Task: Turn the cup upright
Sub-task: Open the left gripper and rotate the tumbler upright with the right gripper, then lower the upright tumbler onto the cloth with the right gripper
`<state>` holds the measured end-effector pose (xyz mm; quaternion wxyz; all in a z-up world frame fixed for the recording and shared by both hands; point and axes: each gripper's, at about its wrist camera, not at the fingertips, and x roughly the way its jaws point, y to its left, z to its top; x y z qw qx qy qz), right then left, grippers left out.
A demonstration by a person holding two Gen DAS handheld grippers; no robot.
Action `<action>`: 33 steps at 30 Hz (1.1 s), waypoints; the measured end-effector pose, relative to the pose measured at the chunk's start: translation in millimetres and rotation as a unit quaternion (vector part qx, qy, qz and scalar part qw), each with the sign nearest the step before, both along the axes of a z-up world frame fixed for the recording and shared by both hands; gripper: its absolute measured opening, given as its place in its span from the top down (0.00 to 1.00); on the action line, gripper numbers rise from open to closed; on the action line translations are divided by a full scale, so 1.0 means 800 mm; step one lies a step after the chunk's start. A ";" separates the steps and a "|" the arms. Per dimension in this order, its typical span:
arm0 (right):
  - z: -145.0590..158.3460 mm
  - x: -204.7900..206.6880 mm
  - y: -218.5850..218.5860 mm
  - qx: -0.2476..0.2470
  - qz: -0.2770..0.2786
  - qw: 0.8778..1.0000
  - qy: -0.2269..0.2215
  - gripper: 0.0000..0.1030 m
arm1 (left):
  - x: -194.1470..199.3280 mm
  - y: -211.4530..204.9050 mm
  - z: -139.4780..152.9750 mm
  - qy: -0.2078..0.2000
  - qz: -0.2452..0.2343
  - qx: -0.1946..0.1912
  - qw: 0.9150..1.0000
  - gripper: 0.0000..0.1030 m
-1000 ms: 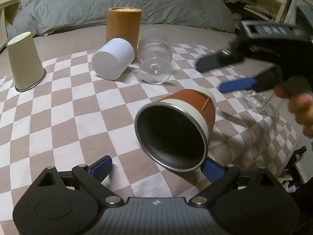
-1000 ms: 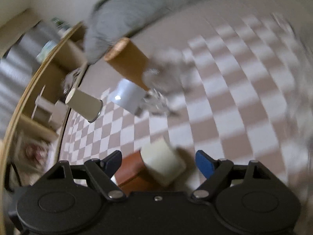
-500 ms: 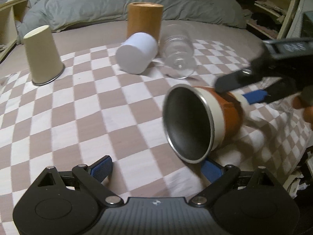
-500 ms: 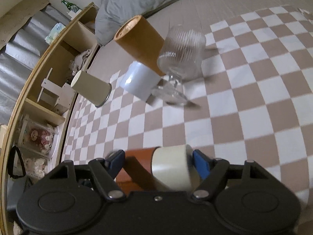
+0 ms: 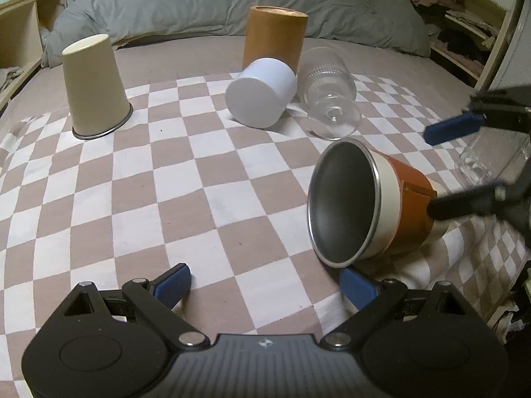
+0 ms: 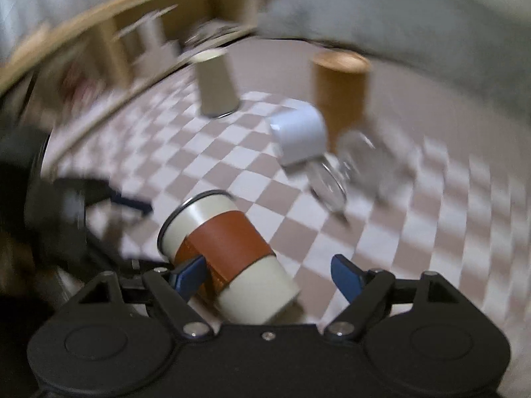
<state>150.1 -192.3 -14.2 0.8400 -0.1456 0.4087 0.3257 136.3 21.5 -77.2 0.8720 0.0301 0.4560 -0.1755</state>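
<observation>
A cream tumbler with a brown sleeve and steel rim [image 5: 375, 202] lies on its side on the checked cloth, its mouth facing my left wrist camera. In the right wrist view the tumbler [image 6: 225, 252] lies between the fingers, base toward the camera. My right gripper [image 6: 268, 275] is open around it, one pad at the sleeve, the other apart; it also shows in the left wrist view [image 5: 444, 169]. My left gripper [image 5: 262, 285] is open and empty, low over the cloth just in front of the tumbler's mouth.
A beige cup [image 5: 94, 88] stands upside down at the left. A brown cylinder [image 5: 273, 38] stands at the back, with a white cup [image 5: 260, 96] and a clear stemmed glass [image 5: 328, 89] lying beside it. Another clear glass [image 5: 481, 162] sits at the right. A grey duvet [image 5: 232, 0] lies behind.
The tumbler has turned on the cloth, its mouth swinging round and ending further right in the left view. My right gripper has swung round its base and the right view is now motion-blurred.
</observation>
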 end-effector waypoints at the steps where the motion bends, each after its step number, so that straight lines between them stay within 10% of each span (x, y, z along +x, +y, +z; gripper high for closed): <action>1: 0.001 -0.001 0.008 -0.016 0.028 0.999 -0.008 0.19 | 0.000 0.000 0.000 0.000 0.000 0.000 1.000 0.07; 8: -0.008 -0.008 0.069 -0.118 0.170 0.978 -0.030 0.19 | 0.000 0.003 0.000 -0.001 -0.004 -0.006 1.000 0.07; 18: -0.027 -0.010 0.102 -0.168 0.185 0.967 -0.046 0.25 | -0.003 0.009 0.006 0.003 0.000 -0.026 1.000 0.07; 27: -0.017 -0.030 0.036 -0.040 0.039 0.992 -0.115 0.25 | -0.011 0.003 0.024 -0.019 0.001 -0.055 0.998 0.07; 33: -0.012 -0.047 -0.023 0.064 -0.104 0.977 -0.173 0.26 | -0.022 -0.007 0.036 -0.047 -0.009 -0.066 0.997 0.07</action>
